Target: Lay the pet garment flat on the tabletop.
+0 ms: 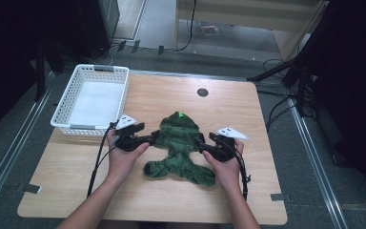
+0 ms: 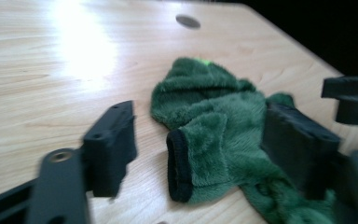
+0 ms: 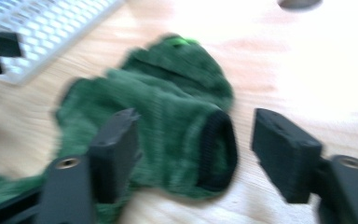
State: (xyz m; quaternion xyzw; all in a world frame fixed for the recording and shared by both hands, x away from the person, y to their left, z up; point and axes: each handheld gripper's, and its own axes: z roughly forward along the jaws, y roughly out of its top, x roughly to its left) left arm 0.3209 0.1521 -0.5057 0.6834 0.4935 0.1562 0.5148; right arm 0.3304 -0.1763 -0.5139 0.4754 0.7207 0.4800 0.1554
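1. While a white basket waits at the far left of the wooden table, apparently meant to receive the clothing, the left gripper hovers with jaws spread, one sleeve cuff lying loose between them.
2. At centre, the small green fleece garment lies flat on the table, hood pointing away and sleeves tucked inward, seemingly mid-fold.
3. On the right, the right gripper is likewise unclenched, its jaws straddling the other black-trimmed cuff without pressing it, evidently so the sleeves lie as placed.
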